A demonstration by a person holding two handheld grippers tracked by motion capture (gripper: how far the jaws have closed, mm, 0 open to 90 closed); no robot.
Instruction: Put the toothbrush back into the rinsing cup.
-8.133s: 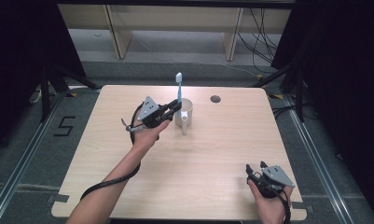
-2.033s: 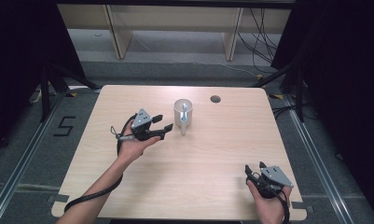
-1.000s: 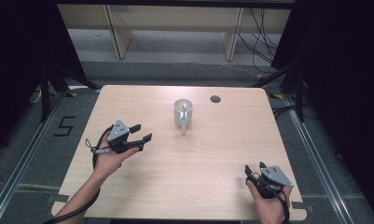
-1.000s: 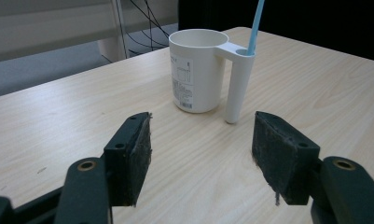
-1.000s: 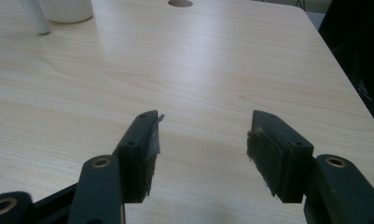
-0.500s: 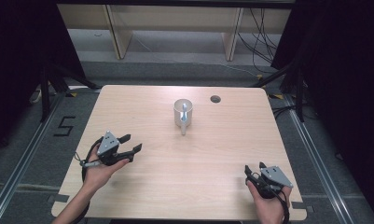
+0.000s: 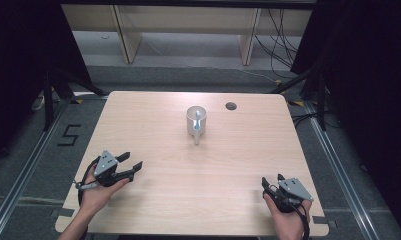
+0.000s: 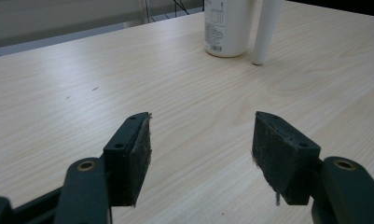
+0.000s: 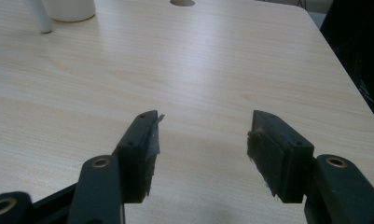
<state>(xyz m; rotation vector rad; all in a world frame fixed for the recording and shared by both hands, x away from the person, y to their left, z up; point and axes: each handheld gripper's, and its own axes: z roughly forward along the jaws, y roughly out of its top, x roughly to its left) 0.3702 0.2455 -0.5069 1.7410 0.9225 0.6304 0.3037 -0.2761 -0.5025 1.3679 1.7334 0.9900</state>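
Mug (image 7: 195,121) stands upright at desk (image 7: 153,120) centre-rear, a toothbrush (image 7: 198,118) inside it. Left claw (image 7: 130,164) and right claw (image 7: 266,183) both spread wide, empty, well apart from it near the front edge. Risk: a careless approach could tip the mug.

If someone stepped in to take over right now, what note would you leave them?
Left gripper: open, holding nothing, near the table's front left corner.
Right gripper: open, holding nothing, at the front right corner.
Cup: upright at the middle back of the table, handle toward the person. A toothbrush stands inside it, head up.
Done: the toothbrush is in the cup, and both grippers are well clear of it.
Left: nothing obvious; the job looks finished. Check that the cup stands steady.
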